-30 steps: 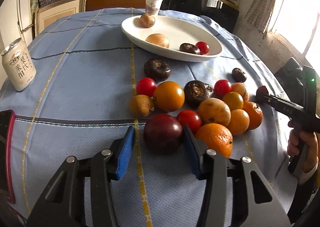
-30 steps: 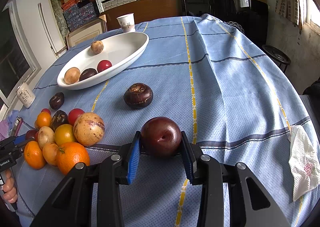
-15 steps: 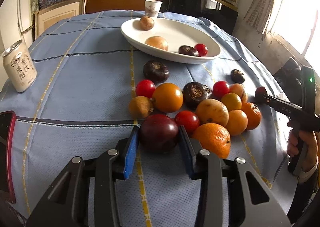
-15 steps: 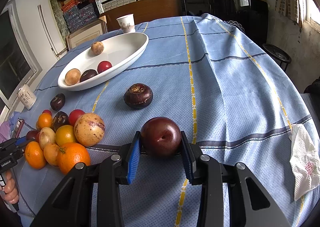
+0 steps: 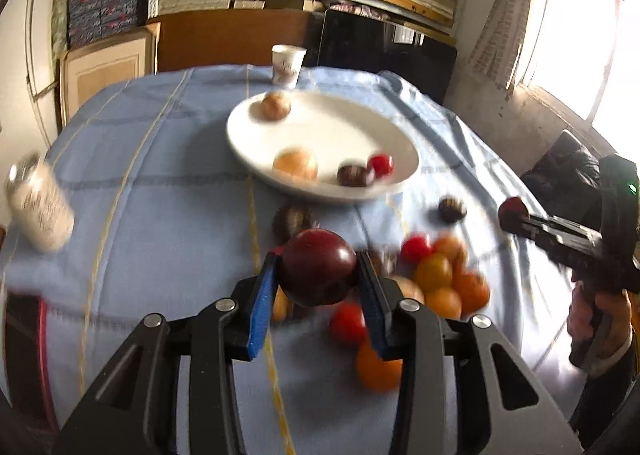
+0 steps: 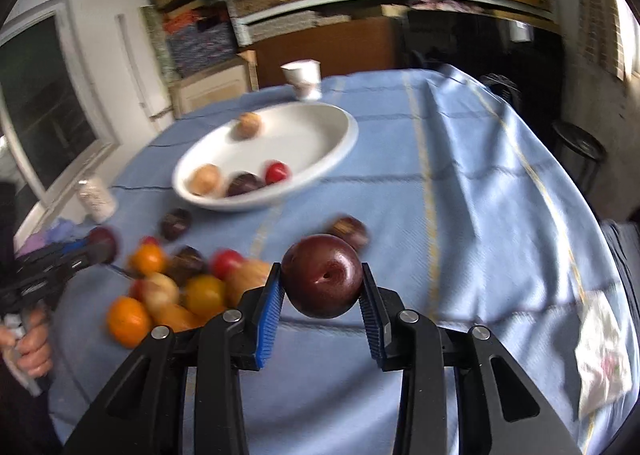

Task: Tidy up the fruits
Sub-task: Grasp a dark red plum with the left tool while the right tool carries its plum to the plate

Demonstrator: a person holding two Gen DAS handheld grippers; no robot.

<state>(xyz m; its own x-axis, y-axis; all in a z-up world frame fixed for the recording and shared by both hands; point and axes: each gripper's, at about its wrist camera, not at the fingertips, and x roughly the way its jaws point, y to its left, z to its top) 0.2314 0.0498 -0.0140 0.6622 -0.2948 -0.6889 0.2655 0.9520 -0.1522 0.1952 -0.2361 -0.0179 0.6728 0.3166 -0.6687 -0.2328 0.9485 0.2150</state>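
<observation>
The left gripper [image 5: 318, 275] is squeezed tight on a dark red plum [image 5: 318, 273], its blue pads [image 5: 262, 309] pressing both sides. Its jaws have just been closing onto that plum. The right gripper [image 6: 322, 283] pinches a second dark plum [image 6: 322, 281] the same way. Both tools tilt downward toward the white plate [image 5: 400, 179].

A second ago both plums sat on the blue tablecloth [image 5: 160, 195]. Now both are lifted off it, hanging in the air on the near side of the plate.

The pile of oranges and tomatoes [image 5: 436, 279] lies below the left gripper, nearer than the plate. Four fruits lie in the plate, and much of its white floor is bare. A paper cup [image 5: 288, 65] stands just behind the plate. A can [image 5: 40, 207] stands well off to the plate's left, near the table edge. To the plate's right, the cloth is wide and bare.
</observation>
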